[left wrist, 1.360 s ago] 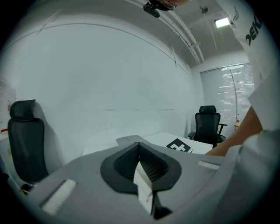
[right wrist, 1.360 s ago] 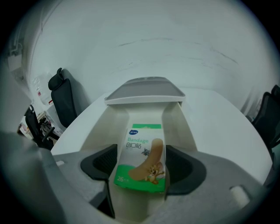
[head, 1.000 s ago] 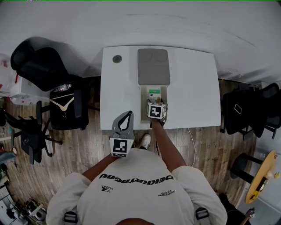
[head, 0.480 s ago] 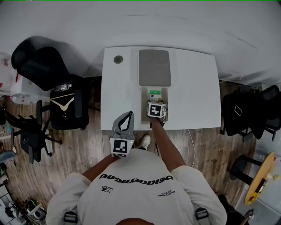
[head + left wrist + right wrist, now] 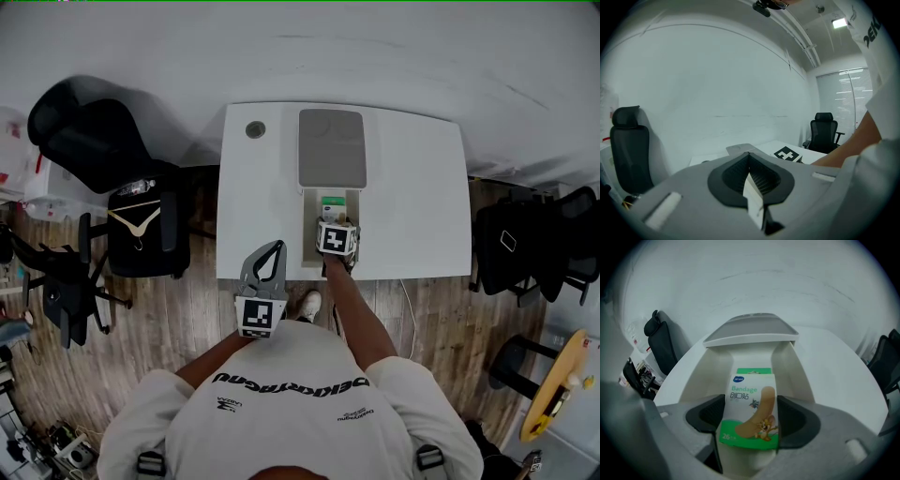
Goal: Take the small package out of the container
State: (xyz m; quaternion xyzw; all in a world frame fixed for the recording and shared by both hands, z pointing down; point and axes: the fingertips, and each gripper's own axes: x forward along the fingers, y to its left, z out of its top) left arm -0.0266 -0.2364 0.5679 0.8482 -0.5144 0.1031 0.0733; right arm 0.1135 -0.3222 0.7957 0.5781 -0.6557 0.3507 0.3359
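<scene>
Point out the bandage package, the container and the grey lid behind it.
bandage package (image 5: 751, 404), right gripper view, middle of its front face.
container (image 5: 709, 375), right gripper view, left inner wall.
grey lid (image 5: 332, 148), head view, centre of its top.

Head view, centre: the right gripper (image 5: 335, 226) covers the near end of the container (image 5: 307, 204). Right gripper view: the small package (image 5: 751, 411) hides most of a green package (image 5: 753, 371) behind it.

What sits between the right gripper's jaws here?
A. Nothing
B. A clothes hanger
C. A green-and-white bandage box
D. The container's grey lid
C: the right gripper view shows the right gripper with its jaws pressed on both sides of the bandage box, above the open container.
</scene>
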